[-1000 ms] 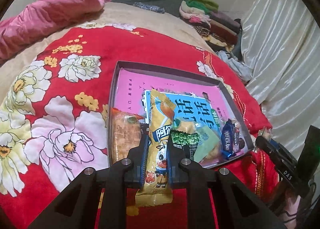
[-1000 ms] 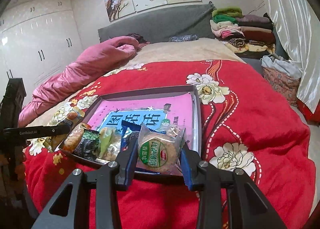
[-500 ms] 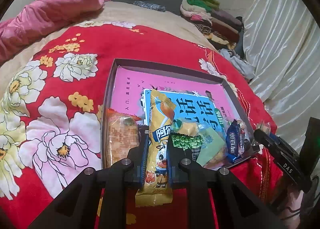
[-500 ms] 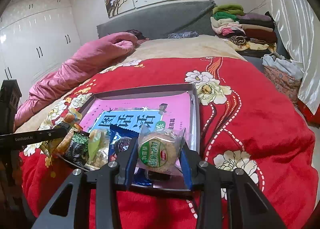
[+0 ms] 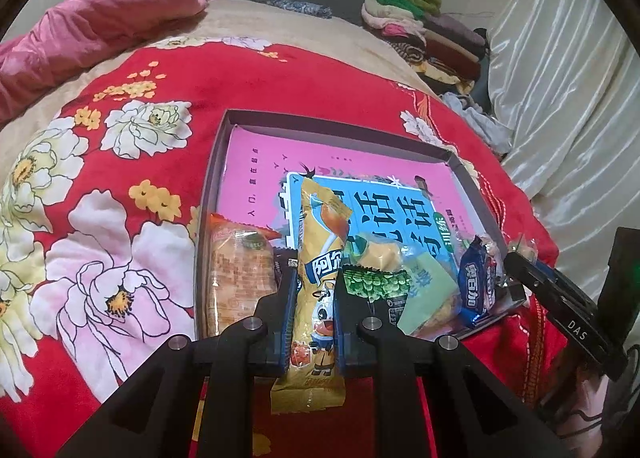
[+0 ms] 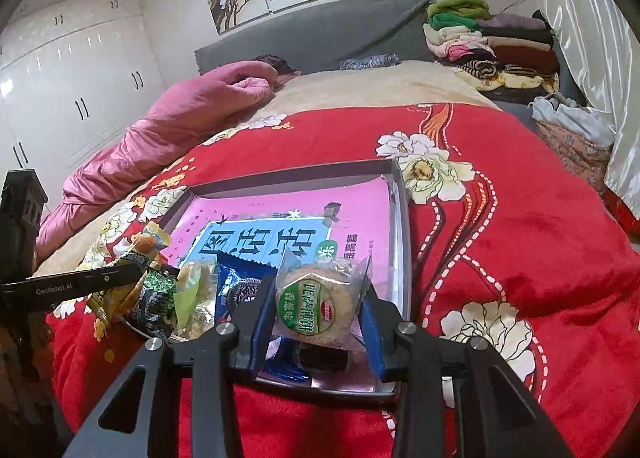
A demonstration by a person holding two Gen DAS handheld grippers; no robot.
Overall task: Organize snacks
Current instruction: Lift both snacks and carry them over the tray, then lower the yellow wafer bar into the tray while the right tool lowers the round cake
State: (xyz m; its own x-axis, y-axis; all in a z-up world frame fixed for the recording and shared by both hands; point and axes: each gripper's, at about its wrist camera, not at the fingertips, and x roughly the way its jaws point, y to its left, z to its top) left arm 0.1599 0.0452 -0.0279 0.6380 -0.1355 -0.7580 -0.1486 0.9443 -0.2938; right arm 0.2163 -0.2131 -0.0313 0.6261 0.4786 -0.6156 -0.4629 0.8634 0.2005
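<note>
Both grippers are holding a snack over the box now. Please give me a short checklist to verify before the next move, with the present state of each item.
1. Left gripper shut on the long yellow snack packet: ok.
2. Right gripper shut on the round biscuit packet: ok.
3. Box lies flat on the red flowered blanket: ok.
4. Free room in the far half of the box: ok, only the pink printed bottom shows there.
5. Near edge of the box is crowded: not ok, the orange cracker packet, green pea packet and blue cookie packet lie close together.
6. Whether the held packets touch the snacks below: cannot tell.
</note>
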